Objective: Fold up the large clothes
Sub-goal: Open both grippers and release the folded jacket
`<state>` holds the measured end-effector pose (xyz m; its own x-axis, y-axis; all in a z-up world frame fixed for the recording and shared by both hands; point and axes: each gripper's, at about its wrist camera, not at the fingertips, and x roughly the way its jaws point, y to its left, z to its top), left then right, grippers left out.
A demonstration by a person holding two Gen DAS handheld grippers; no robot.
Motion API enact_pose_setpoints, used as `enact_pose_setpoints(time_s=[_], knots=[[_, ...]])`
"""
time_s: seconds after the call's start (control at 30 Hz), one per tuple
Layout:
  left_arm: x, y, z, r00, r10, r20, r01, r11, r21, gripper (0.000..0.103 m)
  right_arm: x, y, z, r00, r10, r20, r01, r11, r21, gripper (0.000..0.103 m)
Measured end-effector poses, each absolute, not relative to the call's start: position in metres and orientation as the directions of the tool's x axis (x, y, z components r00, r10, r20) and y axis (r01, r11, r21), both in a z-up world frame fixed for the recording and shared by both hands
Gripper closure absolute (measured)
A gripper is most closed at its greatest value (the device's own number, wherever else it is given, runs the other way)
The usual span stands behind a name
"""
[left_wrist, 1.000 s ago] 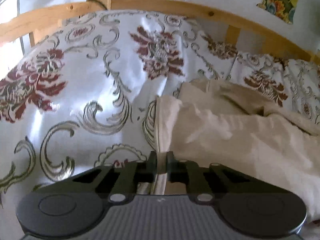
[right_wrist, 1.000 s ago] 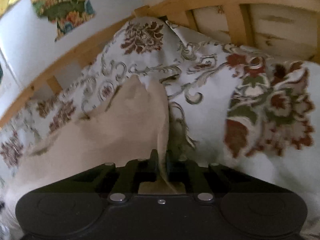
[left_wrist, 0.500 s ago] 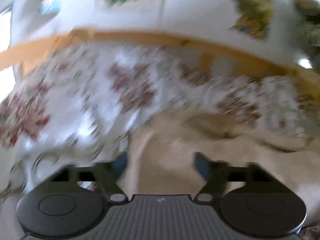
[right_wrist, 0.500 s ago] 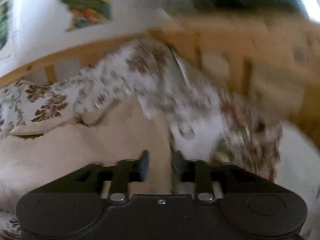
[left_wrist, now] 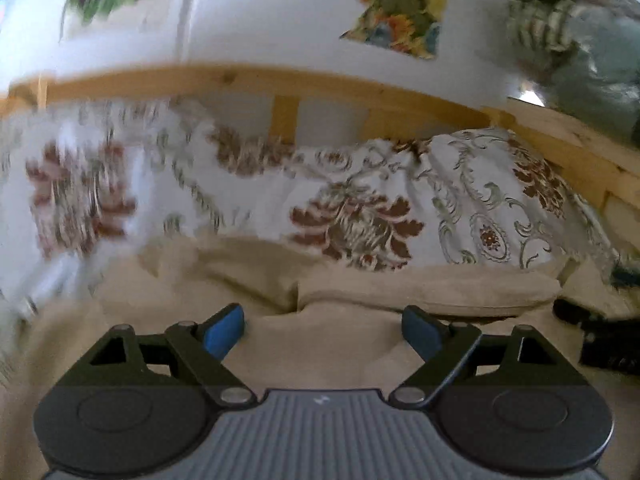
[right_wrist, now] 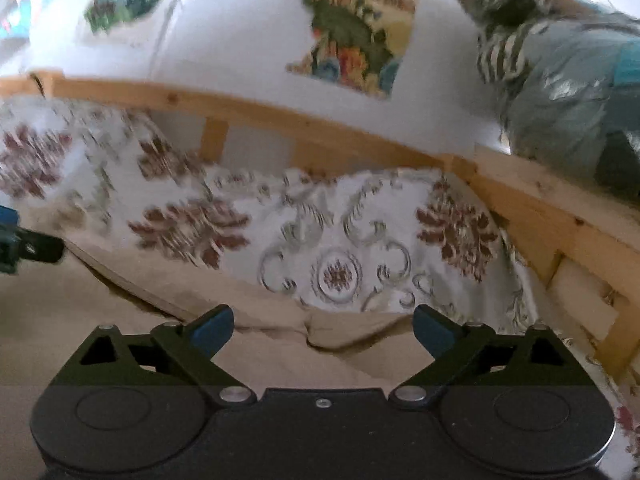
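Hovering both tools over the beige garment [left_wrist: 340, 344], I have the left tool [left_wrist: 322, 330] spread wide and empty, and the right tool [right_wrist: 322, 326] the same, nothing between its pads. The garment lies on the bed under both of them, its folded edge [right_wrist: 348, 330] just ahead of the right tool. I judge one fold laid down and a regrasp due: pick a fresh edge or corner on each side and close on it. Beyond lie the floral bedspread [left_wrist: 480, 208], then the wooden bed rail [right_wrist: 320, 128] and the wall.
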<state>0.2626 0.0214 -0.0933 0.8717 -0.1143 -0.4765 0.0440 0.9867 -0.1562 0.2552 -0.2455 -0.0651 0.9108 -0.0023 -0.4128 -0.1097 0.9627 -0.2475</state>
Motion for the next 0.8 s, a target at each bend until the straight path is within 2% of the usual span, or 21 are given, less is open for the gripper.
enact_pose_setpoints(time_s=[0.1,0.23,0.37,0.43,0.57,0.7,0.8], knots=[[0.265,0.033,-0.113,0.868,-0.139,-0.477,0.038,0.976,-0.216,0.010,0.261,-0.257,-0.095,0.874,0.013,-0.486,-0.108,0.980,-0.168,0.005],[0.268,0.036,-0.125,0.865,-0.142,-0.481,0.043,0.976,-0.211,0.008,0.255,-0.255,-0.109,0.889,0.014,-0.457,-0.101,0.981,-0.167,0.004],[0.271,0.042,-0.123,0.850,-0.159,-0.502,0.041,0.970,-0.239,0.005,0.255,-0.264,-0.103,0.875,0.071,-0.479,-0.138,0.985,-0.107,0.003],[0.261,0.044,-0.113,0.852,-0.130,-0.507,0.037,0.981,-0.189,0.004,0.248,-0.276,-0.090,0.848,0.116,-0.517,-0.181,0.980,-0.077,0.005],[0.217,0.054,-0.093,0.890,-0.101,-0.445,0.027,0.985,-0.168,0.001,0.206,-0.297,-0.057,0.854,0.076,-0.514,-0.184,0.969,-0.163,0.003],[0.187,0.049,-0.094,0.868,-0.090,-0.488,0.018,0.988,-0.151,0.001,0.178,-0.315,-0.047,0.835,0.017,-0.550,-0.124,0.980,-0.158,0.002],[0.185,0.037,-0.107,0.844,-0.013,-0.536,-0.025,0.998,-0.064,0.001,0.174,-0.320,-0.060,0.805,-0.014,-0.593,-0.084,0.987,-0.137,0.001]])
